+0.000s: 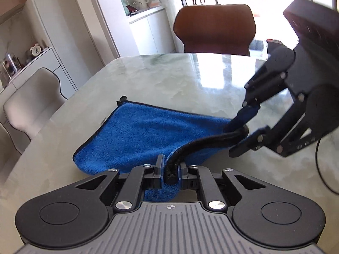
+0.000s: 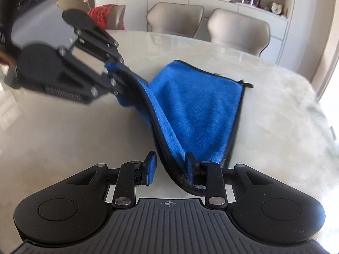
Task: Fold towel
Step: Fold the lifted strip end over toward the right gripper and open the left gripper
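Left wrist view: the left gripper is clamped on the black-bound edge of the one blue towel, which drapes toward twelve o'clock onto the marble table. At three o'clock the right gripper straddles the same edge, fingers apart.

Right wrist view: its fingers stand apart; the hem touches only the right one, seemingly unpinched. Close it before carrying both corners across level. Two grippers, one towel; two beige chairs behind.
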The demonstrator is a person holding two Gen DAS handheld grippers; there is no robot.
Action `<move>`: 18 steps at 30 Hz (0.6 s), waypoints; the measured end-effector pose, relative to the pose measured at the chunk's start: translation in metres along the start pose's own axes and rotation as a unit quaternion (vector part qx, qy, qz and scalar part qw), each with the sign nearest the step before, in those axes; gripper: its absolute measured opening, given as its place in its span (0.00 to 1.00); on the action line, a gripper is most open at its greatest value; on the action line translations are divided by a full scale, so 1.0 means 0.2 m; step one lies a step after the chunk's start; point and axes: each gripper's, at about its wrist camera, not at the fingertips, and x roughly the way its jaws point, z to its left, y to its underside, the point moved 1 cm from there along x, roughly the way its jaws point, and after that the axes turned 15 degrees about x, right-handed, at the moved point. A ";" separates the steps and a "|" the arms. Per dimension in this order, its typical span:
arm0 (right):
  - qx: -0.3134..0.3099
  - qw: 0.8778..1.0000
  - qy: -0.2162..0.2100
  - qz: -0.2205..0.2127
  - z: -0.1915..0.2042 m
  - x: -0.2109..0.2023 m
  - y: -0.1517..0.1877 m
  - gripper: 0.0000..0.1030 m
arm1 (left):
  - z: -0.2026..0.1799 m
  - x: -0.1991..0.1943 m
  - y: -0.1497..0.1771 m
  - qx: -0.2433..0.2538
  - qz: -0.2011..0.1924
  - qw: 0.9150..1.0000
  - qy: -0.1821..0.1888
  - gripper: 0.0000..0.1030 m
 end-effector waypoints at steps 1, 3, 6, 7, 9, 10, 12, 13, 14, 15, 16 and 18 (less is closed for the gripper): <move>-0.008 1.000 0.017 0.000 0.00 0.01 0.01 0.29 | 0.00 -0.01 0.00 -0.002 -0.001 1.000 0.000 0.10; -0.021 0.999 0.047 0.001 0.00 0.03 0.02 0.28 | -0.01 -0.03 0.01 -0.002 0.001 1.000 0.000 0.10; -0.008 0.999 0.053 0.005 -0.03 0.03 0.01 0.20 | -0.01 -0.04 0.03 -0.013 0.003 1.000 0.002 0.10; 0.007 0.999 0.048 0.001 -0.05 0.02 -0.01 0.18 | -0.01 -0.04 0.04 -0.023 0.005 1.000 0.002 0.10; 0.028 0.999 0.035 -0.001 -0.08 0.00 -0.05 0.14 | -0.01 -0.04 0.07 -0.038 0.008 0.999 0.001 0.10; 0.034 0.999 0.030 -0.006 -0.09 0.00 -0.09 0.13 | 0.00 -0.04 0.08 -0.045 0.009 0.999 0.000 0.10; 0.035 0.999 0.025 -0.014 -0.12 0.01 -0.18 0.13 | 0.04 -0.04 0.08 -0.053 0.009 0.998 -0.009 0.10; 0.030 0.999 0.024 -0.021 -0.13 0.02 -0.23 0.13 | 0.07 -0.04 0.08 -0.057 0.009 0.998 -0.016 0.10; 0.023 0.999 0.023 -0.024 -0.15 0.04 -0.29 0.12 | 0.10 -0.05 0.08 -0.064 0.007 0.998 -0.022 0.10; 0.016 0.999 0.022 -0.027 -0.16 0.06 -0.34 0.12 | 0.15 -0.04 0.08 -0.073 0.004 0.997 -0.028 0.10; 0.007 0.999 0.023 -0.032 -0.17 0.08 -0.39 0.12 | 0.19 -0.04 0.07 -0.082 0.003 0.996 -0.033 0.10; -0.001 0.999 0.020 -0.036 -0.20 0.14 -0.47 0.12 | 0.30 -0.01 0.07 -0.101 0.004 0.994 -0.045 0.10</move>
